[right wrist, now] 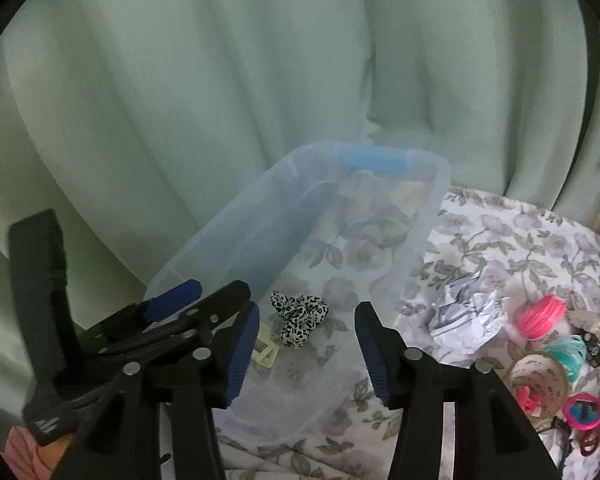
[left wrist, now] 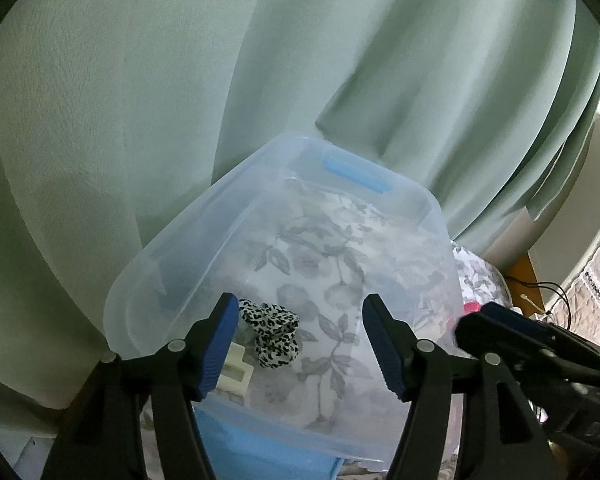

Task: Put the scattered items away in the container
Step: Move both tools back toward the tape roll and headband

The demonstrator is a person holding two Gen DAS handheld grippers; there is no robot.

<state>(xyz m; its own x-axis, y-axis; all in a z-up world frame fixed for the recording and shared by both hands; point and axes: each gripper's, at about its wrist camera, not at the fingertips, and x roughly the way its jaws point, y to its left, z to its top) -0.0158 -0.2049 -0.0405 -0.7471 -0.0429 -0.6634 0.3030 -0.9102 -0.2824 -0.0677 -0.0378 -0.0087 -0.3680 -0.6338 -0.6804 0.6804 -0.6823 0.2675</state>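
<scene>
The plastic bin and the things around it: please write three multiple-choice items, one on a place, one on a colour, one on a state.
1. Where is the spotted hair tie?
A. inside the bin
B. on the bedspread
C. in a gripper

2. What colour is the bin's handle?
A. red
B. blue
C. yellow

3. How is the right gripper?
A. shut on paper
B. shut, empty
C. open, empty

Answers: 1 A, the hair tie lies on the floor of the bin. 2 B, the handle is blue. 3 C, the right gripper has its jaws wide apart, holding nothing.

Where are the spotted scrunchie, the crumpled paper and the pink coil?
spotted scrunchie [right wrist: 300, 316]: right wrist view, its middle knot.
crumpled paper [right wrist: 466, 316]: right wrist view, its centre.
pink coil [right wrist: 542, 314]: right wrist view, its side.
</scene>
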